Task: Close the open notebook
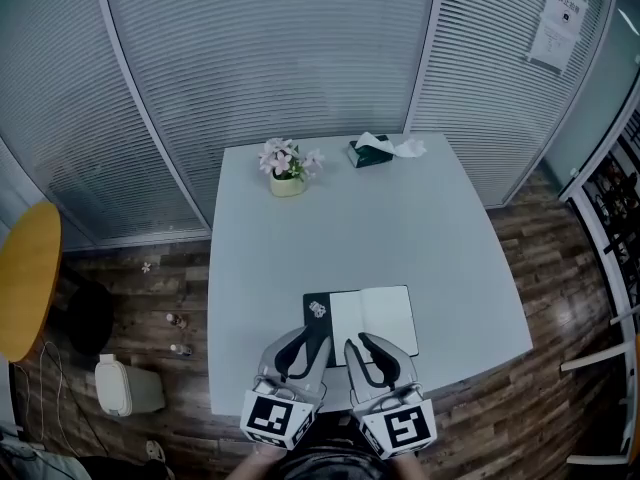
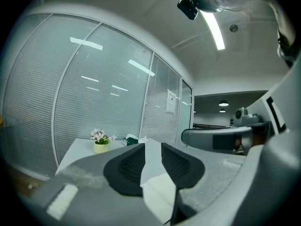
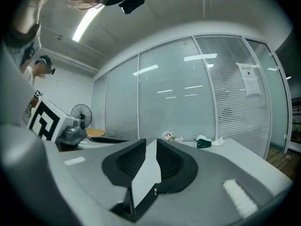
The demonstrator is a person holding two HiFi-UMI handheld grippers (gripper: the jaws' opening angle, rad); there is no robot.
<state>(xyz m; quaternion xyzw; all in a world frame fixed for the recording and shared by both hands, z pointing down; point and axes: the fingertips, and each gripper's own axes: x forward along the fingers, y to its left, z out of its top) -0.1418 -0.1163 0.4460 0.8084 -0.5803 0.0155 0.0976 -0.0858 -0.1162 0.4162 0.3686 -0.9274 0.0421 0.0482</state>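
The open notebook [image 1: 372, 318] lies flat near the front edge of the white table [image 1: 400, 228], its black cover [image 1: 316, 316] to the left of the white pages. Both grippers hover side by side over its near edge. My left gripper [image 1: 305, 343] is above the black cover, its jaws apart; in the left gripper view [image 2: 153, 157] a white page [image 2: 160, 189] shows through the gap, untouched. My right gripper [image 1: 365, 346] is over the pages. Its jaws [image 3: 150, 157] also stand apart, with the pale page [image 3: 146, 180] seen between them and no pad pressing on it.
At the table's far side stand a small pot of pink flowers [image 1: 287, 168] and a green tissue box [image 1: 372, 151]. Blind-covered glass walls close off the back. On the floor at the left are a yellow round table [image 1: 25, 278] and a white bin [image 1: 125, 386].
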